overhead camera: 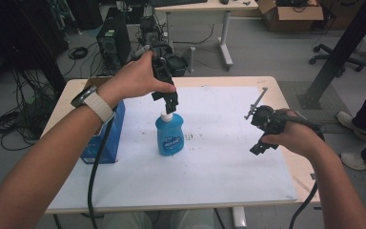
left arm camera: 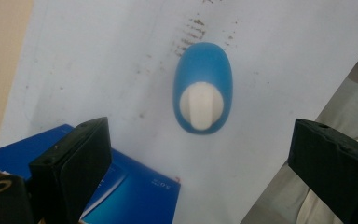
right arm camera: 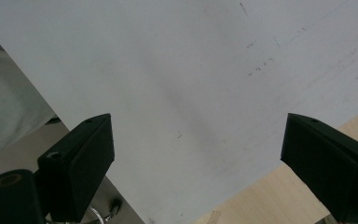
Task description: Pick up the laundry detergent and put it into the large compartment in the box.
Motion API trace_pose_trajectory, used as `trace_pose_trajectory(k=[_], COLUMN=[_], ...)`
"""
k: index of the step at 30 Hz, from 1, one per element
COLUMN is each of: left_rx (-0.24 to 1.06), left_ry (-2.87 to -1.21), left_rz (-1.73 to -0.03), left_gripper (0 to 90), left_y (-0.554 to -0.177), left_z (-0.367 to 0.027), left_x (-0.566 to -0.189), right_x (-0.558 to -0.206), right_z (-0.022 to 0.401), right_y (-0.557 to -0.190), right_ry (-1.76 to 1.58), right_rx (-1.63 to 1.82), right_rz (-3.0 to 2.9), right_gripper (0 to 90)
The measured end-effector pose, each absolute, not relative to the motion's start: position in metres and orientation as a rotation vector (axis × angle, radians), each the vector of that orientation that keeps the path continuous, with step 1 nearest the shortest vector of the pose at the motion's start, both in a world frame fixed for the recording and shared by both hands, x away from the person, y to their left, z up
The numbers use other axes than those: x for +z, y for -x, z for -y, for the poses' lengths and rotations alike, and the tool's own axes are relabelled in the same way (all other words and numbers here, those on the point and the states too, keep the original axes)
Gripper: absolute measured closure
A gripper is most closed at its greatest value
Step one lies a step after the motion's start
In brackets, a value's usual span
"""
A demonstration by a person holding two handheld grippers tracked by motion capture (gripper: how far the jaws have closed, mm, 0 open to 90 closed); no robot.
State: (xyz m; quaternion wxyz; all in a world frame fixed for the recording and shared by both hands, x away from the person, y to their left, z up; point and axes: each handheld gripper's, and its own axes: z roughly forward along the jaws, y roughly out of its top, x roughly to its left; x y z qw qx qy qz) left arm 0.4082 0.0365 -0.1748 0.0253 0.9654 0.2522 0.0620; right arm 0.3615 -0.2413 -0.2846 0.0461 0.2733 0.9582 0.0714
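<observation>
A blue bottle (overhead camera: 170, 136) with a white cap (overhead camera: 167, 117) stands upright on the white sheet (overhead camera: 219, 157) near the table's middle. My left gripper (overhead camera: 171, 101) hangs straight above its cap, pointing down, open. In the left gripper view the bottle (left arm camera: 204, 70) shows from above with the white cap (left arm camera: 201, 105) between and beyond the two spread jaws. My right gripper (overhead camera: 259, 148) is held above the sheet's right side, open, with nothing between its jaws. In the right gripper view the white sheet (right arm camera: 191, 84) lies below.
A blue box (overhead camera: 106, 138) stands on the table's left side, close to the bottle; in the left gripper view the blue box (left arm camera: 135, 191) lies under the left jaw. The wooden table edge (overhead camera: 286, 95) borders the sheet. Computers, cables and another table sit beyond.
</observation>
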Motion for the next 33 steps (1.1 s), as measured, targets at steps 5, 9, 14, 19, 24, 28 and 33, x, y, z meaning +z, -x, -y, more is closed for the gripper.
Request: trace_pose_trajectory(k=[5, 9, 14, 19, 24, 28, 33], left_rx=[0.209, 0.204, 0.185, 0.155, 0.149, 0.144, 0.130], left_ry=[-3.005, -2.999, -3.000, -3.016, -3.016, -3.016, -3.024], left_rz=[-0.772, -0.763, -0.760, -0.727, -0.711, -0.706, -0.718], left_gripper=[6.8, 6.9, 6.9, 7.1, 7.1, 7.0, 6.9], left_y=[-0.409, -0.411, -0.413, -0.417, -0.419, -0.420, -0.422], left_z=[-0.031, -0.029, -0.028, -0.028, -0.028, -0.027, -0.027], left_x=[-0.185, -0.187, -0.192, -0.198, -0.203, -0.208, -0.215], right_x=[-0.287, -0.289, -0.289, -0.290, -0.291, -0.291, -0.292], right_z=[0.243, 0.245, 0.246, 0.246, 0.246, 0.246, 0.246], right_y=[-0.361, -0.361, -0.361, -0.361, -0.362, -0.362, -0.363], right_ry=[-0.845, -0.852, -0.856, -0.855, -0.855, -0.856, -0.858], right_rx=[0.227, 0.222, 0.225, 0.224, 0.228, 0.228, 0.230], right_rz=[-2.924, -2.926, -2.928, -2.930, -2.930, -2.930, -2.929], right_gripper=[9.4, 9.4, 9.4, 9.4, 9.4, 9.4, 9.4])
